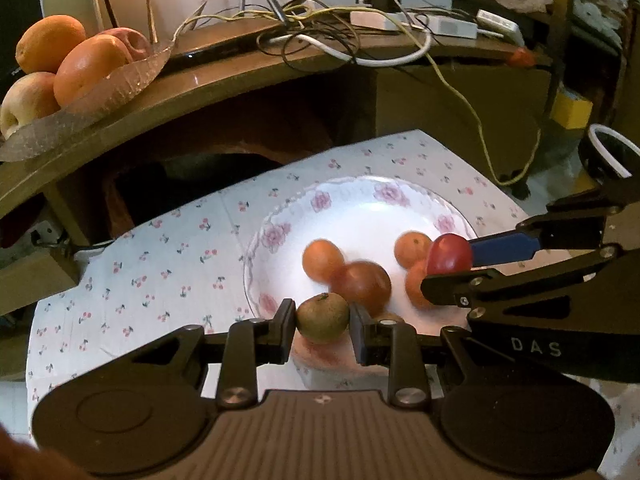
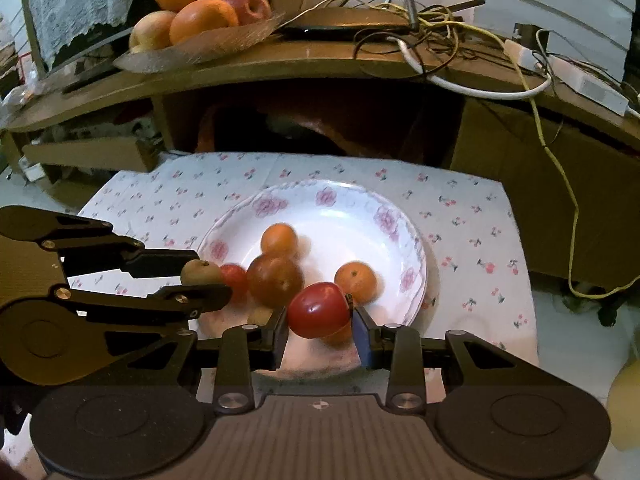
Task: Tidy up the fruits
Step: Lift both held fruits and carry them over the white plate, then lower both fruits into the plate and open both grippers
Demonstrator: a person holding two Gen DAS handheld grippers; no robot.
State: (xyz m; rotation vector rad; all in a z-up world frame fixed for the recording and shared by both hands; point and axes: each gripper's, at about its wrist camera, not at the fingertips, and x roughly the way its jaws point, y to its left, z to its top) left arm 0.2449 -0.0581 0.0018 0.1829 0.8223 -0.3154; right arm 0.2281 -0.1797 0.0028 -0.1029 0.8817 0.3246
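My left gripper [image 1: 323, 318] is shut on a small greenish-brown fruit [image 1: 323, 317] over the near rim of a white floral plate [image 1: 352, 196]. My right gripper [image 2: 320, 318] is shut on a red fruit [image 2: 319, 310] above the same plate [image 2: 340, 196]. Each gripper shows in the other's view: the right [image 1: 448, 258] with the red fruit [image 1: 448, 254], the left [image 2: 204, 274] with the greenish fruit [image 2: 201, 273]. On the plate lie small oranges [image 1: 322, 260] [image 2: 279, 240] [image 2: 355, 282], a darker reddish-brown fruit [image 1: 366, 285] [image 2: 274, 280] and a small red fruit [image 2: 236, 278].
The plate sits on a cherry-print cloth [image 1: 160, 264] over a low table. Behind it a wooden shelf [image 1: 224, 80] carries a glass dish [image 1: 112, 88] of large oranges and apples, a tangle of cables [image 1: 320, 24] and white adapters [image 2: 592, 84].
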